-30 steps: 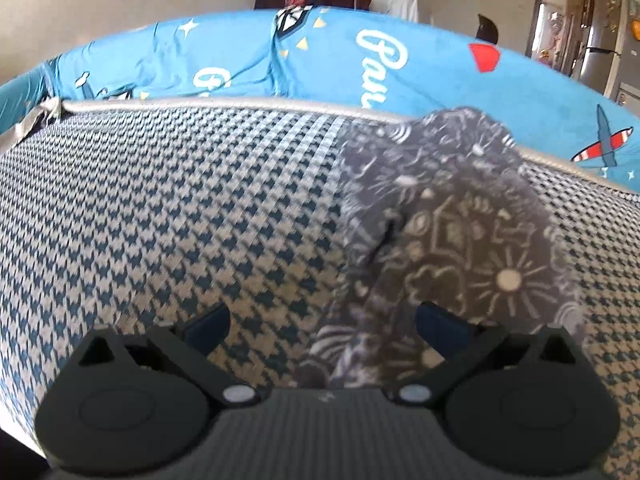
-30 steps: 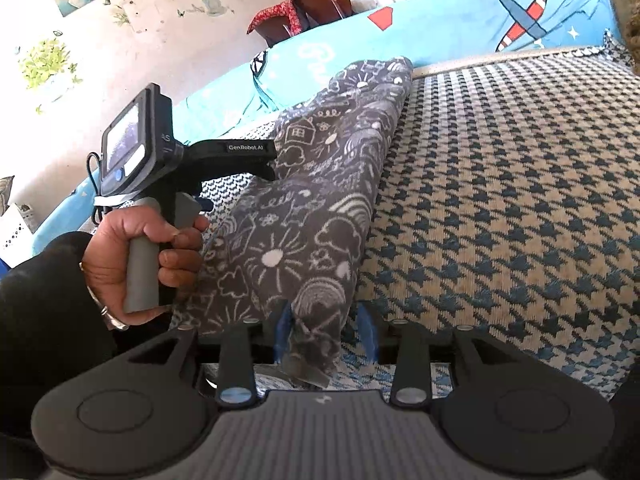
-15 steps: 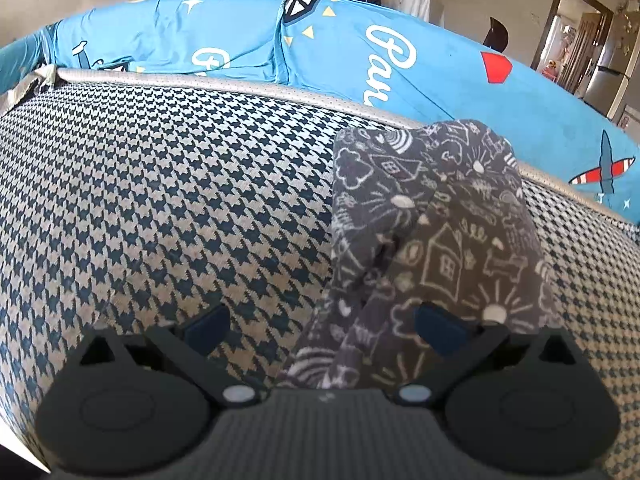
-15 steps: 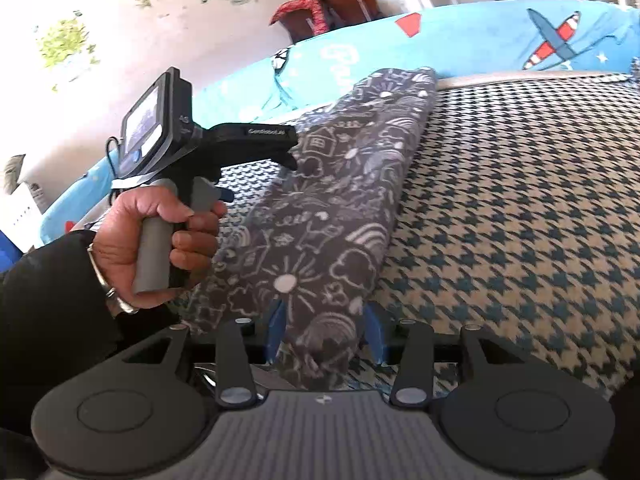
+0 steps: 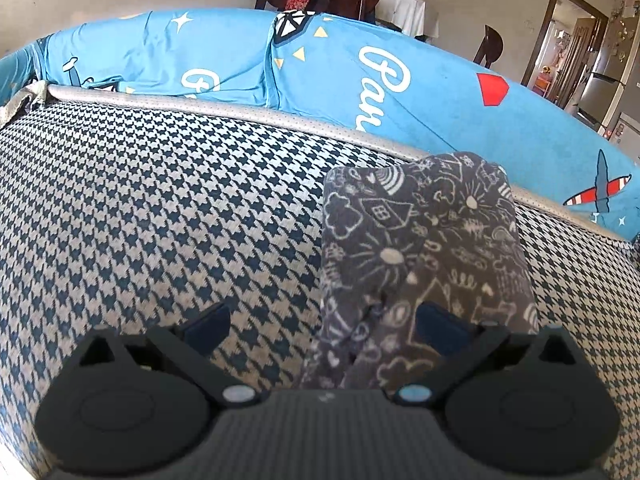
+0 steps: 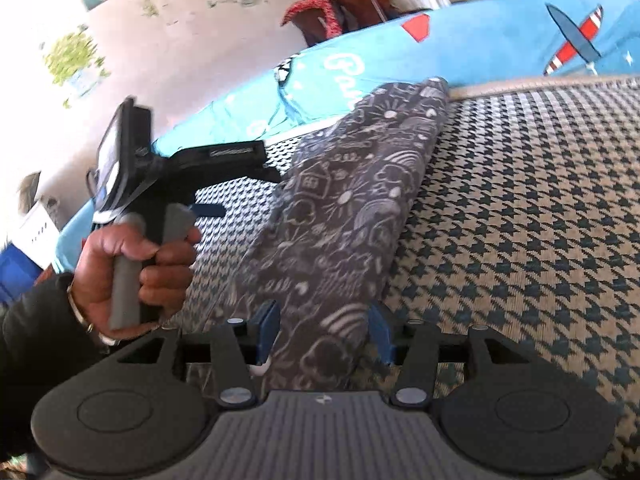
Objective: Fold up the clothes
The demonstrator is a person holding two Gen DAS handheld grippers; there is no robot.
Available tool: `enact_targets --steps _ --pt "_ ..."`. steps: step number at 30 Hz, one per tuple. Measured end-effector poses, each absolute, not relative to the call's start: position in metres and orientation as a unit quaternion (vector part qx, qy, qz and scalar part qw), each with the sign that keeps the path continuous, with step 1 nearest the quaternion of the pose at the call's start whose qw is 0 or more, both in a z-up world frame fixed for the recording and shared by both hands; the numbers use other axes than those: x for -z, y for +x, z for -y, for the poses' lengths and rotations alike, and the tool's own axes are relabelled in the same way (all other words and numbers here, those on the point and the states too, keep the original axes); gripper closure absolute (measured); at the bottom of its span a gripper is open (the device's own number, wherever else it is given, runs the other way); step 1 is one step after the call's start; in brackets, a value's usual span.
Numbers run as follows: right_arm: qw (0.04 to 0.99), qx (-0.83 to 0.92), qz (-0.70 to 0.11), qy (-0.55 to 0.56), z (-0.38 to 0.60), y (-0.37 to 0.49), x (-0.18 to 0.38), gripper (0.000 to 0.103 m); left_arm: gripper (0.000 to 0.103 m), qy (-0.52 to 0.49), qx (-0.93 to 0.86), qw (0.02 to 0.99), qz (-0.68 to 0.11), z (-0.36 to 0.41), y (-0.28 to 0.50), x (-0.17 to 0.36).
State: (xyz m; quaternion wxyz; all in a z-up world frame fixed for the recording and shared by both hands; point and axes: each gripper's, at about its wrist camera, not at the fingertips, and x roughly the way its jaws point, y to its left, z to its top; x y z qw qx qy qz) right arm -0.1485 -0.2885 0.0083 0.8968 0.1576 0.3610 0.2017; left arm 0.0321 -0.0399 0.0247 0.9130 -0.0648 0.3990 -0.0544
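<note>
Grey doodle-print garment [image 6: 348,216], folded long, lies on the houndstooth cushion [image 6: 520,240], far end touching the blue cover [image 5: 400,92] lettered "Pa…". Right gripper [image 6: 324,332]: jaws just been opening, cloth between, pads apart from it. Left gripper [image 5: 320,324] spread wide, gripping nothing.

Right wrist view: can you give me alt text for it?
A folded grey patterned garment lies lengthwise on a houndstooth cushion, its near end between the right tongs, which have just been opening. At left, a hand grips the left tongs.
</note>
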Motion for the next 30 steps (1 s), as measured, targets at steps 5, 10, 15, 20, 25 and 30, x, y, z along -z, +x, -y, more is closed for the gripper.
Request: enact_targets --steps 5,10,15,20,25,30 --pt "0.898 -0.202 -0.365 0.139 0.288 -0.123 -0.011 0.053 0.000 -0.059 0.052 0.914 -0.399 0.045 0.045 -0.023" --pt "0.901 -0.197 -0.364 0.128 0.291 -0.095 -0.012 0.053 0.000 -0.054 0.047 0.915 -0.397 0.047 0.055 -0.022" --pt "0.905 -0.185 -0.356 0.137 0.298 -0.074 -0.013 0.053 0.000 -0.056 0.043 0.914 -0.400 0.048 0.064 -0.018" --pt "0.908 -0.179 -0.350 0.142 0.303 -0.054 -0.015 0.053 0.000 -0.056 0.032 0.913 -0.403 0.048 0.073 -0.013" --pt "0.911 -0.169 -0.344 0.151 0.308 -0.030 -0.014 0.053 0.000 -0.061 0.027 0.909 -0.411 0.046 0.079 -0.006" --pt "0.908 -0.161 -0.342 0.180 0.319 -0.006 -0.011 0.053 0.000 -0.042 0.017 0.911 -0.410 0.049 0.082 0.000"
